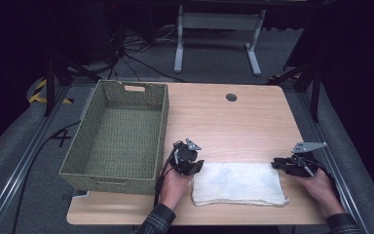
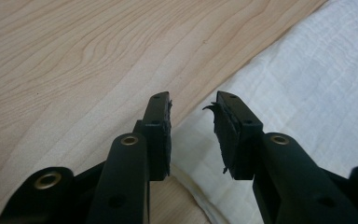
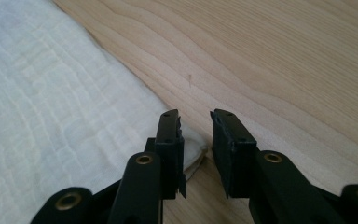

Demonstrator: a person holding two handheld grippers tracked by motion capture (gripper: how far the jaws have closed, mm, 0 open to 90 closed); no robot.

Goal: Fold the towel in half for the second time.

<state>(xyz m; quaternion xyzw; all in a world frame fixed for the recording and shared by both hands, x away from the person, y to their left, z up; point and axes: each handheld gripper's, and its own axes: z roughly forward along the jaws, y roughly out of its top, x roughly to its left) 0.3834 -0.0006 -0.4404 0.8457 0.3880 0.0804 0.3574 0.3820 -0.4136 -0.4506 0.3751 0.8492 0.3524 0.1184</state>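
Folded white cloth (image 1: 238,183) lying flat on the wooden table (image 1: 233,122), just right of the green woven basket (image 1: 119,136). Left gripper (image 1: 198,166) at the cloth's far-left corner, jaws parted, grasping nothing. Right gripper (image 1: 276,164) at its far-right corner, likewise released.

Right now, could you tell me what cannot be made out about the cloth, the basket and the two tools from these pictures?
- White cloth: how many layers are folded; too small in the high view.
- Cloth's near left corner: hidden behind the left tool in the left gripper view.
- Cloth corner at the right tool: partly hidden by a jaw in the right gripper view.
- Green woven basket: its near inner wall, hidden by its own rim.
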